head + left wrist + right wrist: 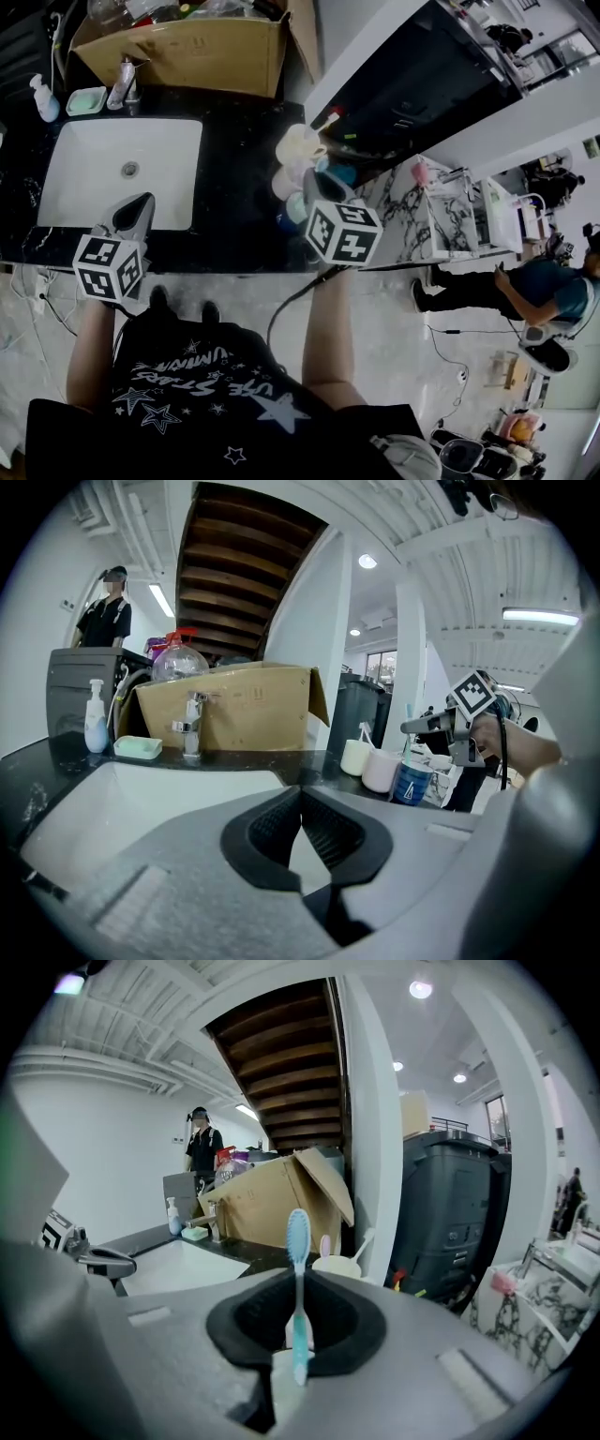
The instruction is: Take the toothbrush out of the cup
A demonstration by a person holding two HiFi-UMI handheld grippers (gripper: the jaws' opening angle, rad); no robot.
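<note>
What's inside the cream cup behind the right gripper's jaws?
A pink brush head and a white handle rise out of the cream round cup. Its inside is hidden behind the right gripper, which holds a light-blue plastic toothbrush.

We look down on a black counter [239, 187] with a white sink [94, 178] set into it. Behind the sink stand a faucet [125, 84], a green soap dish [85, 99] and a pump bottle [44, 98]. A cardboard box [187, 52] sits further back. Right of the sink cluster a cream cup [356, 757], a pink cup [381, 771] and a blue cup [411, 782].
</note>
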